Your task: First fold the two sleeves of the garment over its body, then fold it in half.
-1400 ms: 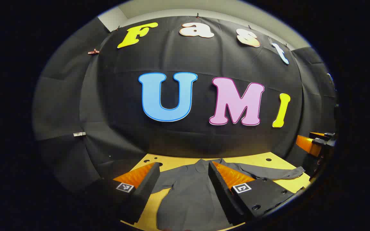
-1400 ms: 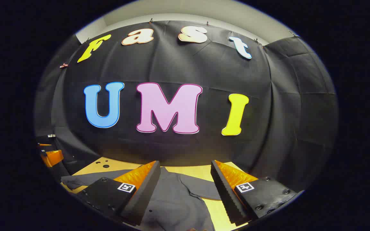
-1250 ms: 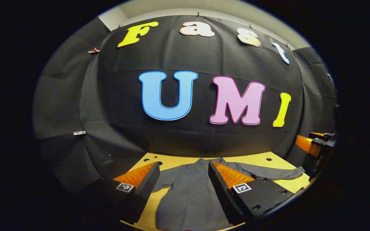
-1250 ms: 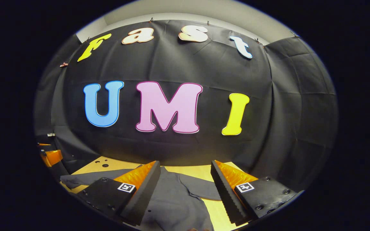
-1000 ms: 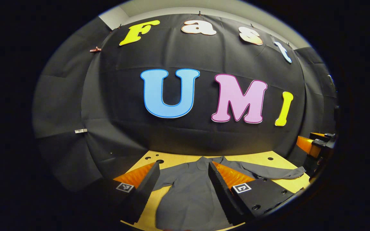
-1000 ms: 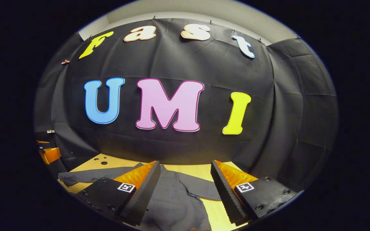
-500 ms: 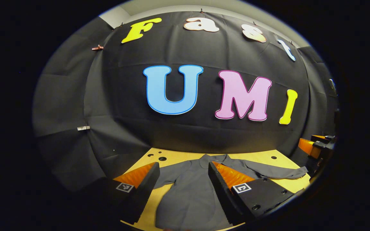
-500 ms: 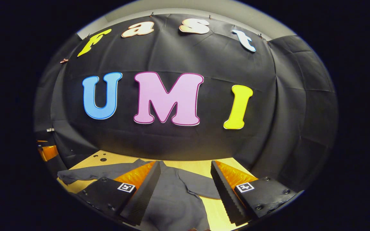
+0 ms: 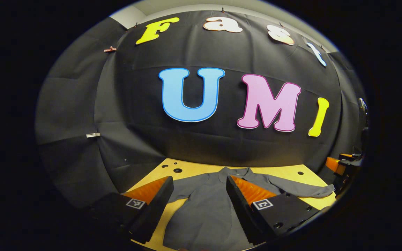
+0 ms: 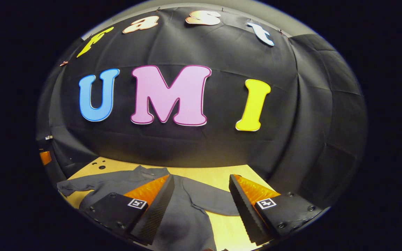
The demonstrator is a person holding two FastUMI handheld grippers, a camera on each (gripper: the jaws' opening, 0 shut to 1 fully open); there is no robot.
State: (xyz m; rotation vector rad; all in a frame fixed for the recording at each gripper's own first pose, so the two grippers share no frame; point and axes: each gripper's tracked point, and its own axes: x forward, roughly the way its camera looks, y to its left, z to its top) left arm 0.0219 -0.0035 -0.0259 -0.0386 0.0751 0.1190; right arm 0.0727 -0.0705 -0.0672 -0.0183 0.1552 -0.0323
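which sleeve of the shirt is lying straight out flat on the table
The sleeve on the right gripper's side stretches straight out; the other sleeve angles down beside the body.

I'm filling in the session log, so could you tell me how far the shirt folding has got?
Nothing is folded yet. The grey garment lies flat on the wooden table, one sleeve stretched out to the side, the other sleeve also spread. The left gripper and right gripper are open above it, holding nothing. Both sleeve folds and the halving remain.
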